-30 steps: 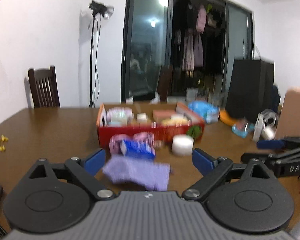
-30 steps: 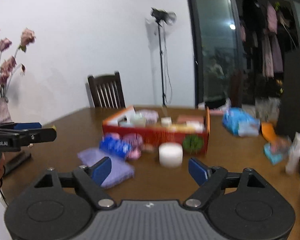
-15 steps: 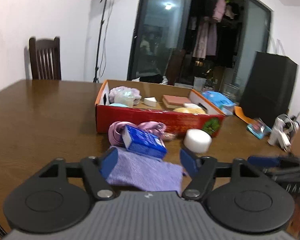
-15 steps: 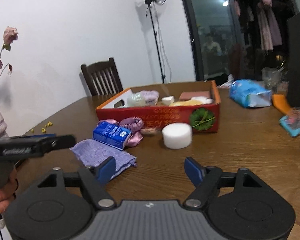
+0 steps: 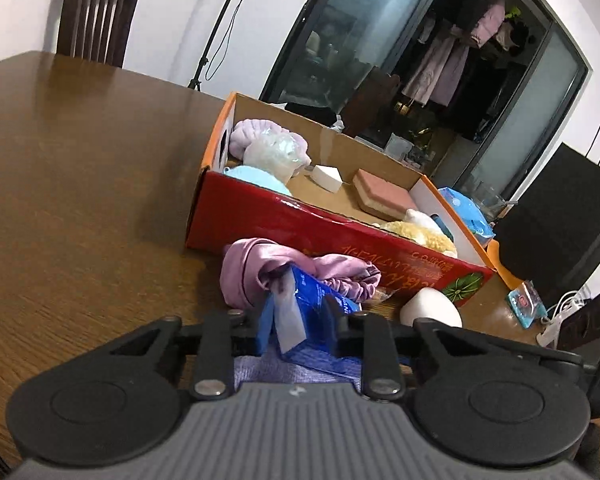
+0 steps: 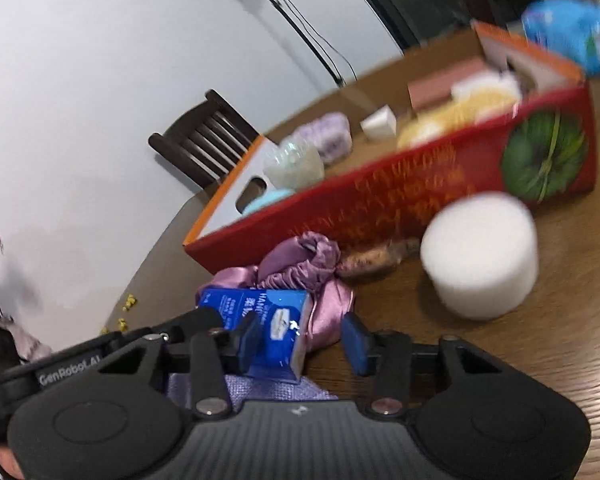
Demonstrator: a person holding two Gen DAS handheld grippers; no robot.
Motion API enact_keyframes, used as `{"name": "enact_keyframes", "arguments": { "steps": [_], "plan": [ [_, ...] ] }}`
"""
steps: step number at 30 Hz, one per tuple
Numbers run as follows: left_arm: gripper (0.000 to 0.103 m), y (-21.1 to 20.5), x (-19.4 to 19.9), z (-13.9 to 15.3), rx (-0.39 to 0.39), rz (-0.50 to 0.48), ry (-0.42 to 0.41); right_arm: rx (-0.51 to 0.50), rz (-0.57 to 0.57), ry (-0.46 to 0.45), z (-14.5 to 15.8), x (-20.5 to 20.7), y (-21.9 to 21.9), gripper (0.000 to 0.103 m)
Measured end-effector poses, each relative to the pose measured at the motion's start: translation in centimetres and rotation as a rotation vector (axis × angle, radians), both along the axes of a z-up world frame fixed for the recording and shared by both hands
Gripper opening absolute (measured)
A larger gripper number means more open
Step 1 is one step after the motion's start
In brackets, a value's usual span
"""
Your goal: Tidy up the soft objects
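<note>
A blue tissue pack [image 5: 312, 312] lies on a purple knit cloth [image 5: 300, 372], against a pink satin cloth [image 5: 256, 268]. My left gripper [image 5: 298, 320] is closing, and its pads press the pack from both sides. In the right wrist view my right gripper [image 6: 302, 340] is closing too. The pack's [image 6: 272, 324] end and some of the satin cloth [image 6: 300, 264] sit between its jaws. Its right pad stands clear of them. A left gripper finger [image 6: 204, 318] reaches the pack from the left. A white foam cylinder [image 6: 480, 256] stands to the right.
Behind the pile stands a red cardboard box [image 5: 340, 232] holding a purple plush, a pink sponge [image 5: 384, 196], a white wedge and yellow fluff. A blue packet [image 5: 464, 212] lies right of it. A chair [image 5: 96, 12] is at the table's far side.
Both grippers came down and forward to the pile and rolled, so the views are tilted. Both pairs of jaws narrowed from wide open, and the left ones now hold the blue pack.
</note>
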State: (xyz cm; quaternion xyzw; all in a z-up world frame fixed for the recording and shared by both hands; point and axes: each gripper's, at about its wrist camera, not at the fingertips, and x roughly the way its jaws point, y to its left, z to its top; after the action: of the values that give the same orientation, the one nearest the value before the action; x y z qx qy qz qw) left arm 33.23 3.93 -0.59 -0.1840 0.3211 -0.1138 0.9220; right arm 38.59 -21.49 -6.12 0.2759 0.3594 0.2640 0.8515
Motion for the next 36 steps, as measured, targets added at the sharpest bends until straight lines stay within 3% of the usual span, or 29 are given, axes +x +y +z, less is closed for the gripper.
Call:
{"name": "enact_keyframes", "arguments": {
  "steps": [3, 4, 10, 15, 19, 22, 28, 36],
  "plan": [
    [0.023, 0.1, -1.4, 0.7, -0.019, -0.012, -0.012, -0.001, 0.009, -0.015, 0.7, -1.3, -0.3, 0.015],
    [0.023, -0.3, -2.3, 1.2, -0.023, -0.019, -0.021, 0.001, 0.012, -0.029, 1.2, -2.2, -0.6, 0.012],
    [0.023, -3.6, -9.9, 2.0, -0.03, -0.099, -0.056, -0.052, -0.004, -0.086, 3.4, -9.8, -3.5, 0.012],
    [0.023, -5.5, -14.3, -0.1, -0.088, -0.169, 0.04, -0.17, -0.011, -0.094, 3.6, -16.4, -5.4, 0.014],
    [0.024, -5.6, -15.9, -1.9, -0.128, -0.18, 0.113, -0.202, -0.02, -0.076, 2.7, -19.6, -6.3, 0.015],
    [0.027, -5.2, -16.5, -2.4, -0.115, -0.151, 0.115, -0.171, -0.027, -0.095, 2.7, -21.0, -6.8, 0.015],
    [0.028, -5.6, -16.4, -2.0, -0.092, -0.15, 0.098, -0.269, -0.051, -0.14, 2.4, -20.8, -5.7, 0.019],
    [0.028, -6.3, -16.2, -3.0, -0.095, -0.193, 0.114, -0.276, -0.023, -0.128, 1.4, -20.5, -5.1, 0.02]
  ]
}}
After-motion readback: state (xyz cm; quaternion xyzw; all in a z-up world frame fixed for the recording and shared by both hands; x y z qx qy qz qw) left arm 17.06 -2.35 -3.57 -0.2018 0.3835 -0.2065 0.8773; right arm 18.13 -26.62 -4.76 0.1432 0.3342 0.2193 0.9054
